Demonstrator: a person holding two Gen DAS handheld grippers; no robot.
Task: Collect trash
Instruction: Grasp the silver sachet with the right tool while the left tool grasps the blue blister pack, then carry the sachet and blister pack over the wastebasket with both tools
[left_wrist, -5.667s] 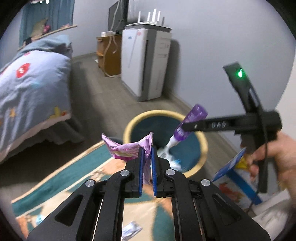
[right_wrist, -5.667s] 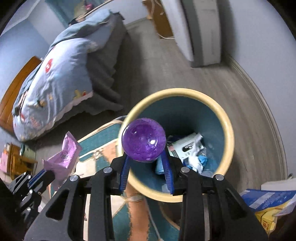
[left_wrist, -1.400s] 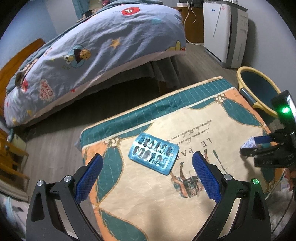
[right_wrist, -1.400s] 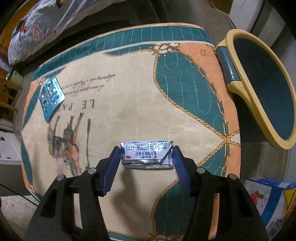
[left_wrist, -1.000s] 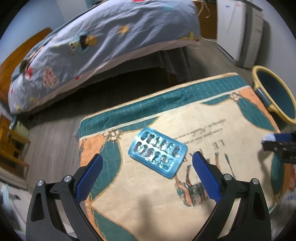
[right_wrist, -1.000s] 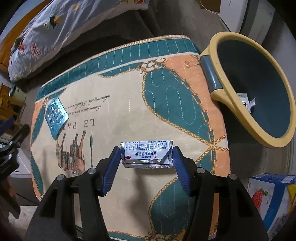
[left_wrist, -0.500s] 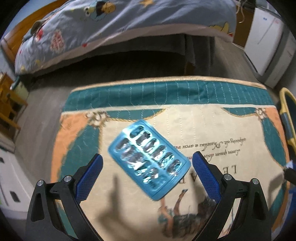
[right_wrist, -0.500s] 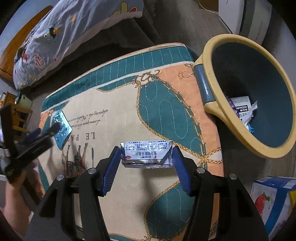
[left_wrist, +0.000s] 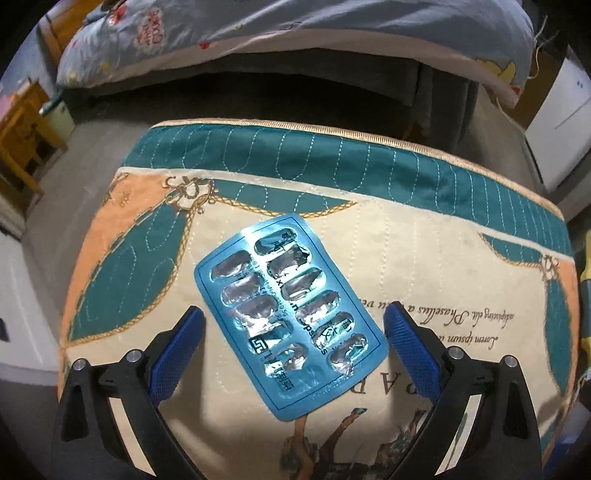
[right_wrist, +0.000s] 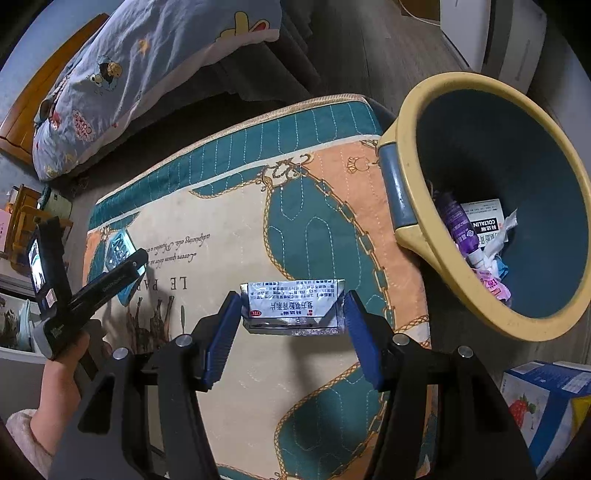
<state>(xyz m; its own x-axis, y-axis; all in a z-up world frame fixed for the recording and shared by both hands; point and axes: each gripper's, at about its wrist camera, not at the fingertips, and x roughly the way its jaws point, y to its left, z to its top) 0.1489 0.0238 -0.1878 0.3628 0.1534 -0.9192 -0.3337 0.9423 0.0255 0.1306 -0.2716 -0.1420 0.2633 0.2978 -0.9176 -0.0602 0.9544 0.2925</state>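
My left tool (left_wrist: 291, 334) hangs steeply over the quilted tabletop (left_wrist: 424, 240), its blue pads spread wide and gripping nothing. An emptied blue blister pack (left_wrist: 290, 319) lies flat on the cloth, set diagonally between the two pads; its lower corner comes close to the pad on my right, while the pad on my left stands clear of it. Beyond the tool, past the far edge of the tabletop, a bed (left_wrist: 295, 33) with a cartoon-print duvet fills the background.

My right tool (right_wrist: 291, 317) is clamped on a silver foil sachet (right_wrist: 293, 306) with printed text, each pad pressing one short end so the sachet spans the gap above the cloth. Ahead and to the right of this tool a yellow-rimmed bin (right_wrist: 406, 122) with a blue inside stands just off the tabletop's corner, already holding a purple tube (right_wrist: 460, 225), crumpled paper and wrappers. To the tool's left, a hand (right_wrist: 62, 365) in a fleecy sleeve holds the other tool low over the blister pack. At the lower right, a carton (right_wrist: 535, 402) showing a strawberry sits on the floor.
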